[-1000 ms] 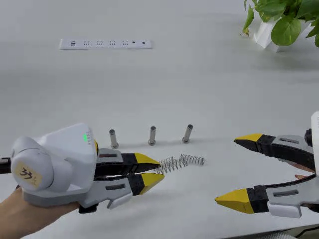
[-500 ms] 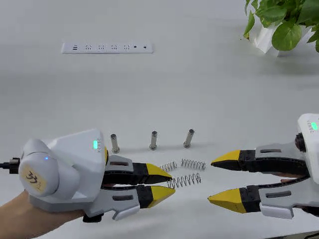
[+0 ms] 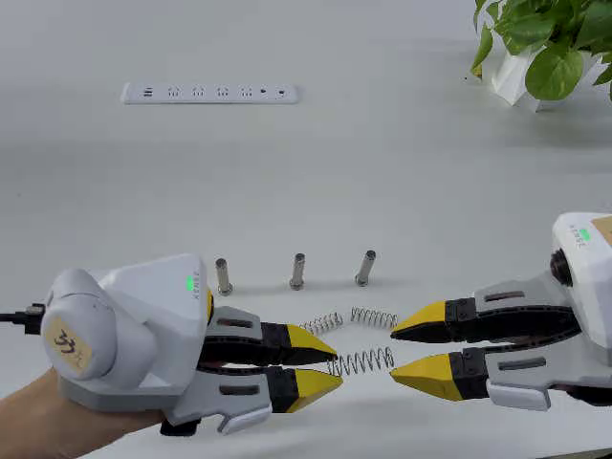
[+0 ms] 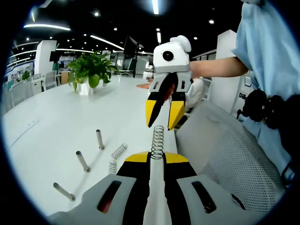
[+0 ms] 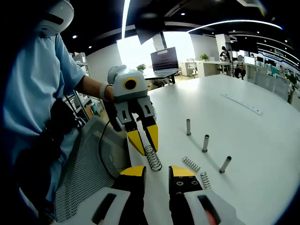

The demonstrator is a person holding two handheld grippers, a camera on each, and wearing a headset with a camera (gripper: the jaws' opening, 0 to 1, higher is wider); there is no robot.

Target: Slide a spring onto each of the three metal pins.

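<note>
Three metal pins (image 3: 224, 276) (image 3: 298, 271) (image 3: 365, 267) stand upright in a row on the white table. My left gripper (image 3: 327, 363) is shut on one end of a spring (image 3: 359, 361), which sticks out level toward the right. My right gripper (image 3: 397, 353) faces it, open, with its yellow tips at the spring's free end. In the left gripper view the spring (image 4: 157, 138) runs from my jaws up to the right gripper (image 4: 163, 117). In the right gripper view the spring (image 5: 152, 158) lies between both grippers. Two more springs (image 3: 320, 323) (image 3: 373, 316) lie loose in front of the pins.
A white power strip (image 3: 210, 93) lies at the far left of the table. A potted plant (image 3: 545, 43) stands at the far right corner. A mesh chair seat (image 4: 225, 159) sits off the table's near edge beside the person.
The left gripper has lifted one spring off the pile and carried it slightly right. The right gripper has moved left to the spring's free end, its jaws narrowing.
</note>
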